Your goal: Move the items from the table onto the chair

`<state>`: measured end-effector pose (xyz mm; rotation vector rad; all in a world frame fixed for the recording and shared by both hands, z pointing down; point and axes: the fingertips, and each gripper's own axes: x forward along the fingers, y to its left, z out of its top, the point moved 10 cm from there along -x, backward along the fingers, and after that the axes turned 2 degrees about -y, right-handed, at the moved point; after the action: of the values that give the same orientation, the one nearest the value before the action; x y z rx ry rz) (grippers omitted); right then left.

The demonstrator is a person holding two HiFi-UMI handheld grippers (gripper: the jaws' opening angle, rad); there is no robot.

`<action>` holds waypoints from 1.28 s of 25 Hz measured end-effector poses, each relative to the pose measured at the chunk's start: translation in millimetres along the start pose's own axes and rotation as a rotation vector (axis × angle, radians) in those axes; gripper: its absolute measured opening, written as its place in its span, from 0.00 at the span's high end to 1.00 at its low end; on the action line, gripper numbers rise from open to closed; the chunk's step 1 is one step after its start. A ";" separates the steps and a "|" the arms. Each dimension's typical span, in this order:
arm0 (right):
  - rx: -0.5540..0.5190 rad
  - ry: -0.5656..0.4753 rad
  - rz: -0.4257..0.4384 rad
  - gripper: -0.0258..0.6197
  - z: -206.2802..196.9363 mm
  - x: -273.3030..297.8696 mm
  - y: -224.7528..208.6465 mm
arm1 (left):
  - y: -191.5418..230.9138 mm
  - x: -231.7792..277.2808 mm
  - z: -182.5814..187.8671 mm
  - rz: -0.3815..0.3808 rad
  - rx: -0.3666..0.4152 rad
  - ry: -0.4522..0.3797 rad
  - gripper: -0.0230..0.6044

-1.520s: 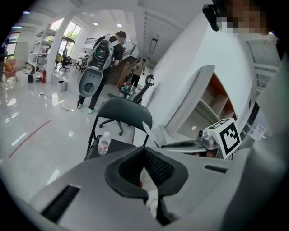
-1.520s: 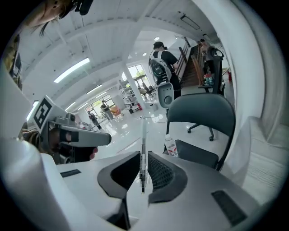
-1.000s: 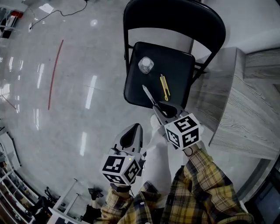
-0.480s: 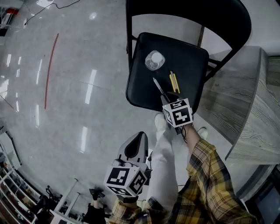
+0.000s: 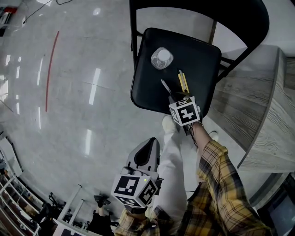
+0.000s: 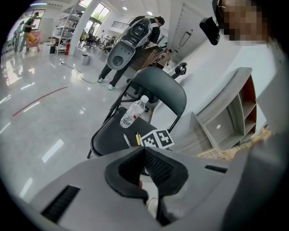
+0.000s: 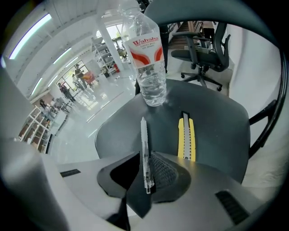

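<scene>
A black folding chair's seat [image 5: 147,83] carries a clear water bottle [image 5: 162,58] standing upright and a yellow utility knife [image 5: 183,81] lying flat. My right gripper [image 5: 174,99] hovers over the seat's near edge, shut on a clear pen [image 5: 166,86] that sticks forward between the pads. In the right gripper view the pen [image 7: 145,153] points toward the bottle [image 7: 149,63], with the knife [image 7: 186,137] just to its right. My left gripper [image 5: 146,146] hangs low near the person's legs, shut and empty [image 6: 143,169].
A grey wood-grain table [image 5: 258,115] stands to the right of the chair, touching its side. The chair's backrest [image 5: 203,14] rises beyond the seat. Glossy floor with a red line [image 5: 50,69] spreads to the left. The person's white trouser leg [image 5: 173,161] is below.
My right gripper has carried the pen forward from the seat's front edge to over the seat, close to the knife. The left gripper has hardly moved.
</scene>
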<state>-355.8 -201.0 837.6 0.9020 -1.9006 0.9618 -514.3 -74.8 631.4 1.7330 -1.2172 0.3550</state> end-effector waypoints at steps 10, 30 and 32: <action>0.099 -0.225 0.065 0.86 29.3 -107.0 32.6 | -32.1 -34.9 31.2 -0.008 0.054 -0.062 0.96; 0.063 -0.940 0.021 0.93 -49.2 -609.0 6.8 | -364.9 -108.8 56.1 -0.411 0.425 -0.248 0.96; 0.053 -0.957 -0.036 0.93 -82.2 -645.0 -13.6 | -404.4 -107.6 39.7 -0.443 0.455 -0.254 0.96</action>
<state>-45.2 12.3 307.4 1.6096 -2.6147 0.5796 -232.7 -26.6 323.1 2.4400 -0.9268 0.1524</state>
